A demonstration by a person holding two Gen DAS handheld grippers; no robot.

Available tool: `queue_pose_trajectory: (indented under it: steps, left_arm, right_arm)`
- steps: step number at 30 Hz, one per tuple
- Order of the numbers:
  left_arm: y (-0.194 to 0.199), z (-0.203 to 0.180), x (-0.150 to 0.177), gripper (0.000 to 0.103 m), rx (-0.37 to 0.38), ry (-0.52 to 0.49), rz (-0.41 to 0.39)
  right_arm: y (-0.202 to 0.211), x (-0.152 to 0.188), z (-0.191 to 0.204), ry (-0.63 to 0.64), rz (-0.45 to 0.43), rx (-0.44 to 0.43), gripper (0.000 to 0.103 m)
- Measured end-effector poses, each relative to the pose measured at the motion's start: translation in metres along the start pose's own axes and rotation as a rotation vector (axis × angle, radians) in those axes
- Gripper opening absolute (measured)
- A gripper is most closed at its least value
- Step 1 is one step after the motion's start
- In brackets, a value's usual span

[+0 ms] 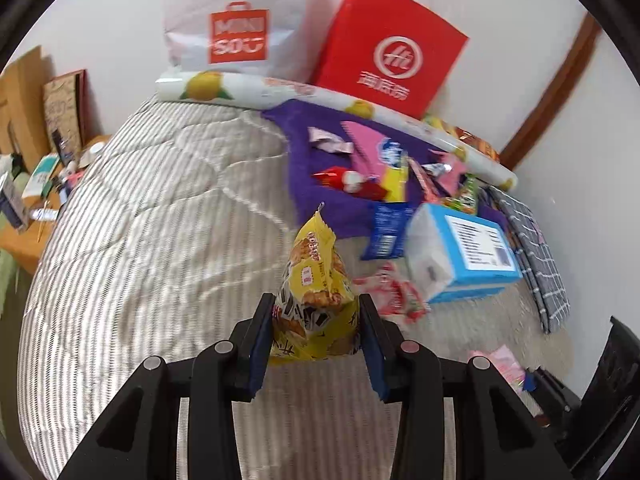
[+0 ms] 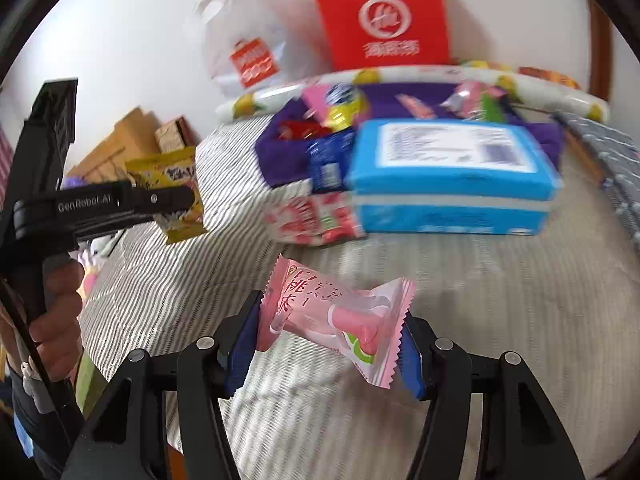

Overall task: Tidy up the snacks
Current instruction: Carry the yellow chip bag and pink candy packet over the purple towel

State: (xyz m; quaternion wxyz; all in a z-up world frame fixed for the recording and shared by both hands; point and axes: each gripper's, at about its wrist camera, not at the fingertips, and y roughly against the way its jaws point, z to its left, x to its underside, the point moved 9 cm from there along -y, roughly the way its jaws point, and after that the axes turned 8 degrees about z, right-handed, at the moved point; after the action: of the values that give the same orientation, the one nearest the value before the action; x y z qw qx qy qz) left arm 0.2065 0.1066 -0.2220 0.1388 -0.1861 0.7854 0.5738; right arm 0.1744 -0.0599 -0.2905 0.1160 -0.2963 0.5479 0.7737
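A yellow snack packet (image 1: 316, 276) stands upright between the blue pads of my left gripper (image 1: 316, 304), which is shut on it above the striped quilt (image 1: 140, 240). The right wrist view shows that same gripper (image 2: 176, 200) at the left, gripped by a hand (image 2: 60, 312), with the yellow packet (image 2: 176, 172) in it. My right gripper (image 2: 332, 314) is shut on a pink wrapped snack (image 2: 320, 312), held crosswise and lifted off the quilt. A pile of several snacks (image 1: 360, 176) lies on a purple cloth (image 1: 304, 184).
A blue tissue pack (image 2: 448, 176) lies on a red-and-white packet (image 2: 316, 220) beside a dark blue packet (image 1: 386, 228). Against the wall stand a red paper bag (image 1: 388, 48), a white shopping bag (image 1: 236, 24) and a lemon-print roll (image 1: 256, 88). A checked cloth (image 1: 536, 248) lies right; a cluttered desk (image 1: 28, 200) stands left.
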Motion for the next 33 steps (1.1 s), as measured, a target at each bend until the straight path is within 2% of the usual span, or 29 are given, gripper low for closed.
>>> queue_pose_trajectory:
  steps: [8, 15, 26, 33]
  left_arm:
    - [0.003, -0.054, -0.009, 0.038, 0.038, -0.081, 0.0]
    - [0.004, -0.083, -0.023, 0.038, 0.071, -0.1, 0.0]
    - [0.006, -0.088, -0.061, 0.038, 0.097, -0.081, -0.018]
    - [0.002, -0.076, -0.092, 0.038, 0.084, -0.058, -0.03]
  right_arm:
    - [0.058, -0.022, -0.059, -0.097, -0.095, 0.037, 0.06]
    - [0.082, -0.045, -0.093, -0.137, -0.144, 0.05, 0.06]
    - [0.094, -0.106, -0.107, -0.11, -0.21, 0.06, 0.06]
    - [0.079, -0.148, -0.116, -0.109, -0.22, 0.063, 0.06]
